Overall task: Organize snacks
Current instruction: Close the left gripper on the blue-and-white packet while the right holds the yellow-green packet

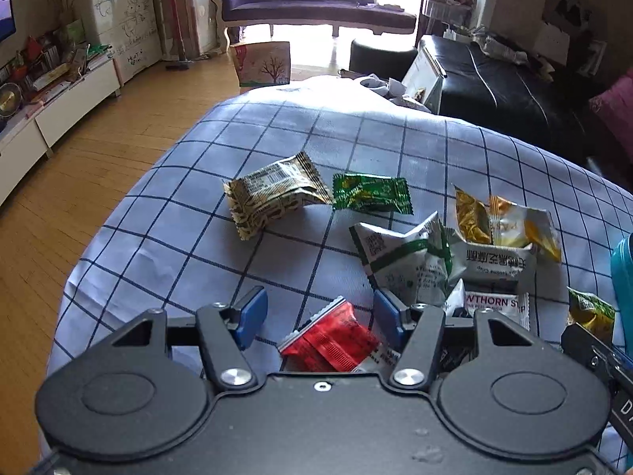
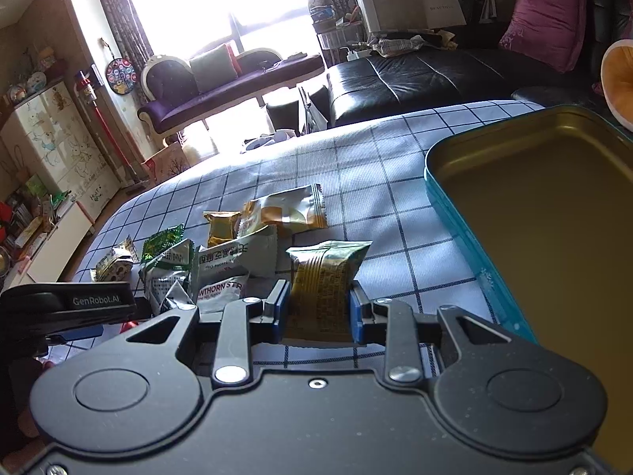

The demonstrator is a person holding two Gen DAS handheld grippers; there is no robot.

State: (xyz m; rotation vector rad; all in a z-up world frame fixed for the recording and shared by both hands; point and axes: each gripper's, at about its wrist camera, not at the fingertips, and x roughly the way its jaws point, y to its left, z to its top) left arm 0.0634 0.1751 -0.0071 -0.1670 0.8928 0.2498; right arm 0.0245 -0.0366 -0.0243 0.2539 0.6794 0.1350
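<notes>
Living-room setting, sunlit window at the back, purple chaise (image 1: 316, 4) under it, black leather sofa (image 2: 415, 79) to one side, wood floor. Desk (image 1: 166, 245) draped in pale blue cloth with dark grid lines — snacks scattered over it.

Left tool (image 1: 314, 318): blue pads spread wide, nothing pinched. Red packet (image 1: 330, 342) lying on the cloth between and below the pads, touching neither as far as visible. Ahead of it: gold patterned packet (image 1: 273, 200) and dark green packet (image 1: 370, 193) side by side, ends touching or nearly so. To the right, a heap — white-and-green packet (image 1: 403, 265), white packet with black characters (image 1: 496, 263) leaning on it, yellow-and-white packet (image 1: 518, 227) behind with a gold foil packet (image 1: 470, 213) beside it, white hawthorn strip packet (image 1: 496, 304) at the front of the heap. Small green-gold packet (image 1: 591, 308) at far right, near the teal edge of the tin (image 1: 621, 277).

Right tool (image 2: 319, 308): pads pressed on both sides of a yellow-green packet (image 2: 322, 289), pinching it upright, top end fanned out above the pads. Whether packet bottom touches the cloth: cannot tell. Open teal tin (image 2: 467, 229) with gold interior just to the right of the held packet, resting on the desk, no snack visible in the part shown. Heap of remaining snacks to the left of the held packet; left tool's black body at the left edge of the right wrist view.
</notes>
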